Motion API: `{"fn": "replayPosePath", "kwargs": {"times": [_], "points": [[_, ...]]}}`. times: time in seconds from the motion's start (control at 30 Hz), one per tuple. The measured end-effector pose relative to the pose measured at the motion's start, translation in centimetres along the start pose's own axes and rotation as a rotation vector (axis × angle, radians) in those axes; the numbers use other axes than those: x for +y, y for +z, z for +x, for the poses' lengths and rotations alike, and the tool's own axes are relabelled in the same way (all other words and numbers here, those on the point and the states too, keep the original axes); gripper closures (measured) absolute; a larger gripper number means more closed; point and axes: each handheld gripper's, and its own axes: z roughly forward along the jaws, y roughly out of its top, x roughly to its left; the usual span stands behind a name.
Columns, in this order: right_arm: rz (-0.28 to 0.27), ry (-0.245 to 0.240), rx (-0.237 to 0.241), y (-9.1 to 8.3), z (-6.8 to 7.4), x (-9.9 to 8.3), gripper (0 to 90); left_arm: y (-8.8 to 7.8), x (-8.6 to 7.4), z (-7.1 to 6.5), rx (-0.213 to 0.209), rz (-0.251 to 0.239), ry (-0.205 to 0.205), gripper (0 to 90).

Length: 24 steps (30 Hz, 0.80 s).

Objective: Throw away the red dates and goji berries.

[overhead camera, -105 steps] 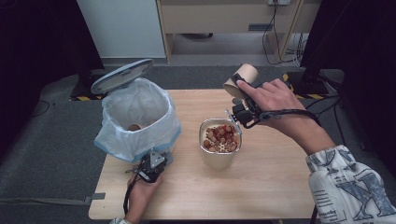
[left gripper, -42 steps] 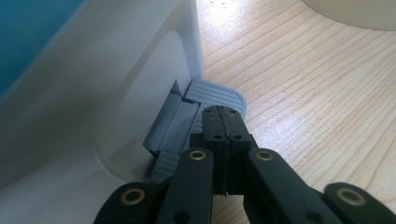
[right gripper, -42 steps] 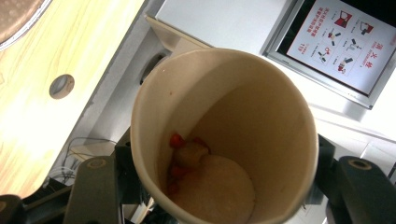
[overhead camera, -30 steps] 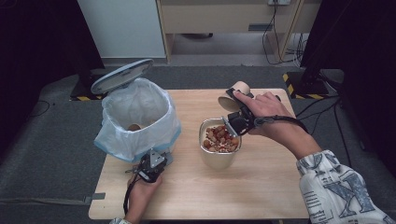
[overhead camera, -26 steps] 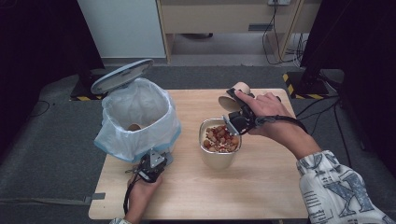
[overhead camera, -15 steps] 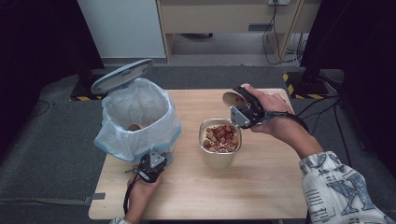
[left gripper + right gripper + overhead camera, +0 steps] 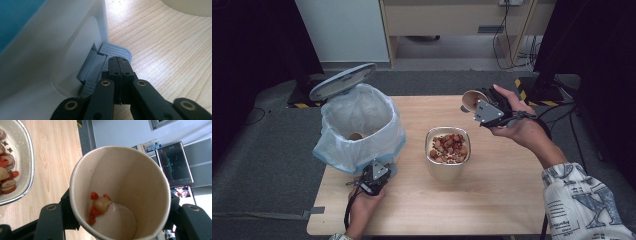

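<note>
My right gripper (image 7: 480,104) is shut on a paper cup (image 7: 472,99) and holds it tilted on its side above the table's back right. A few red and pale food scraps cling inside the cup (image 7: 117,195), whose sides sit between my black jaws. A metal container (image 7: 448,161) of mixed food stands at the table's middle, to the left of and below the cup. My left gripper (image 7: 374,176) is shut, its tips (image 7: 119,62) pressing on the grey pedal (image 7: 117,50) of the pedal bin (image 7: 359,130). The bin's lid (image 7: 343,81) stands raised.
The bin is lined with a white and blue bag and has a brown item inside (image 7: 356,135). The container's rim (image 7: 29,167) lies at the left of the right gripper view. Bare wooden tabletop (image 7: 492,195) extends in front of the container.
My right hand has drawn the cup back from over the container, to the right and slightly up. The left gripper has stayed on the pedal.
</note>
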Motion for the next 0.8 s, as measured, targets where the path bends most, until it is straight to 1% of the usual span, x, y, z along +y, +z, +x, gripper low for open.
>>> {"fn": "replayPosePath", "kwargs": {"times": [0.07,0.17,0.33,0.43,0.57,0.8], "points": [[-0.013,0.03,0.007,-0.1,-0.2,-0.4,36.4,0.0,0.0,0.0,-0.001,0.0,0.0,89.5],[-0.02,0.062,0.017,-0.3,-0.5,-0.9,36.3,0.0,0.0,0.0,0.0,0.0,0.0,89.5],[-0.036,0.148,0.032,-0.5,-0.9,-2.0,36.3,0.0,0.0,0.0,0.0,0.0,0.0,89.5],[-0.048,0.186,0.041,-0.7,-1.1,-2.5,36.3,0.0,0.0,0.0,-0.001,0.0,0.0,89.5],[-0.061,0.225,0.052,-0.8,-1.4,-2.9,36.1,0.0,0.0,0.0,-0.001,0.0,0.0,89.5],[-0.098,0.316,0.074,-1.0,-1.9,-3.7,36.1,0.0,0.0,0.0,-0.001,0.0,0.0,89.5]]}}
